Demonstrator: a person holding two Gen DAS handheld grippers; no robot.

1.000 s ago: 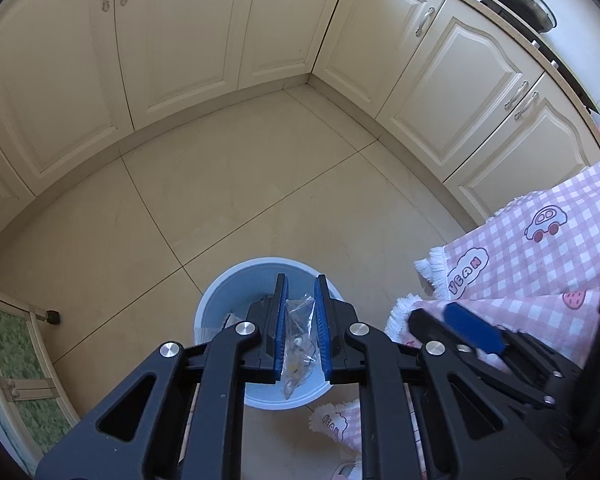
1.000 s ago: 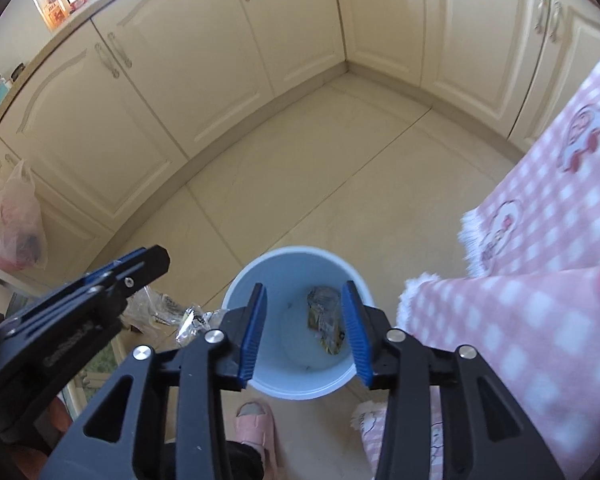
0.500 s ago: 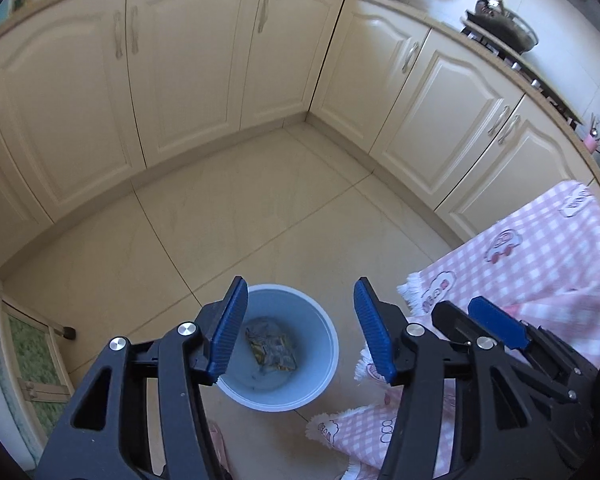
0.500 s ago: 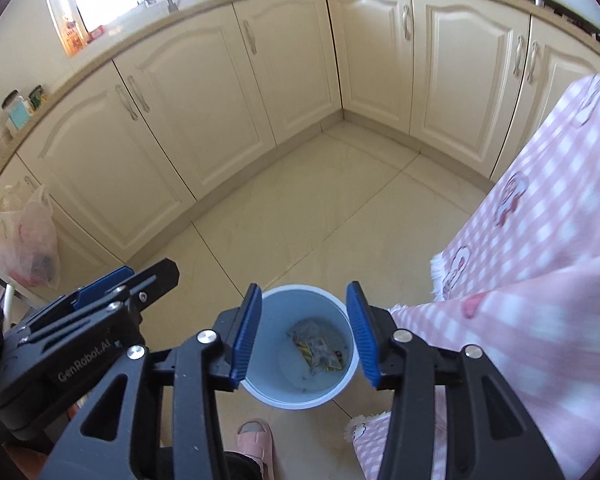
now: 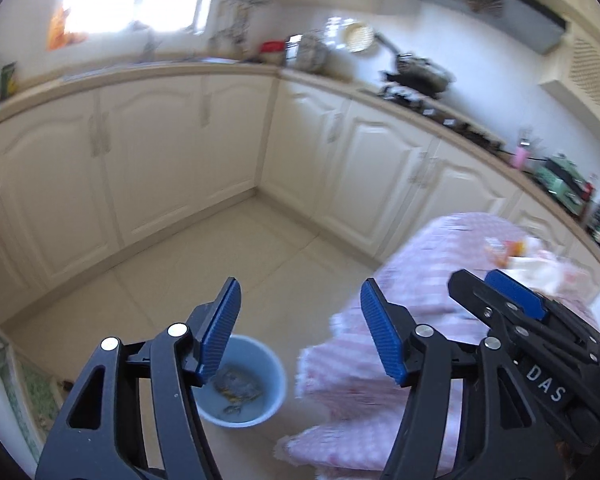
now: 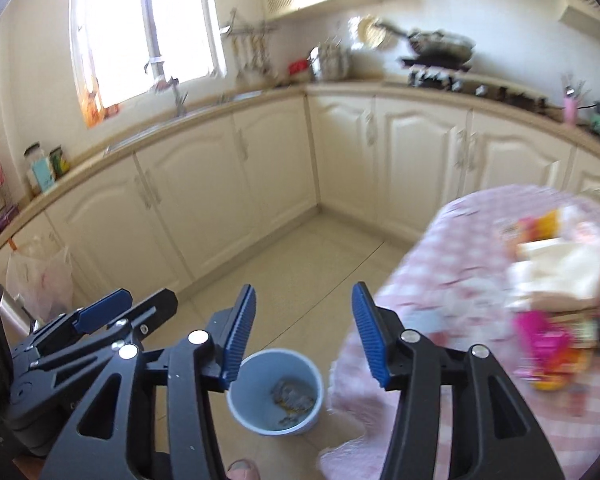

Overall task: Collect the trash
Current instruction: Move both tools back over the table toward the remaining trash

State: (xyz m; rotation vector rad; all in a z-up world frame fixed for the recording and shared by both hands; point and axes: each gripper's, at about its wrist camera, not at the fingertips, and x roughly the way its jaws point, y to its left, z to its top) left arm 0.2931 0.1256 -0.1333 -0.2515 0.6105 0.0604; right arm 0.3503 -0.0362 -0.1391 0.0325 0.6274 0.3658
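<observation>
Trash: crumpled, shiny wrappers [image 5: 236, 386] lie at the bottom of the bin, against its far wall.
Bin: round, smooth pale-blue plastic bucket [image 5: 274, 372] on the glossy beige floor tiles [image 5: 236, 248], just beside the table's fringed edge.
Left gripper [image 5: 300, 328]: ribbed blue pads spread wide apart, nothing between them, above the bin.
Right gripper [image 6: 303, 330]: jaws likewise wide, holding nothing.
Table: pink checked cloth [image 6: 452, 264], soft and draped; blurred colourful packets [image 6: 548, 336] piled on it.
Cabinets: cream panelled doors [image 6: 204, 200] curve round the corner.
</observation>
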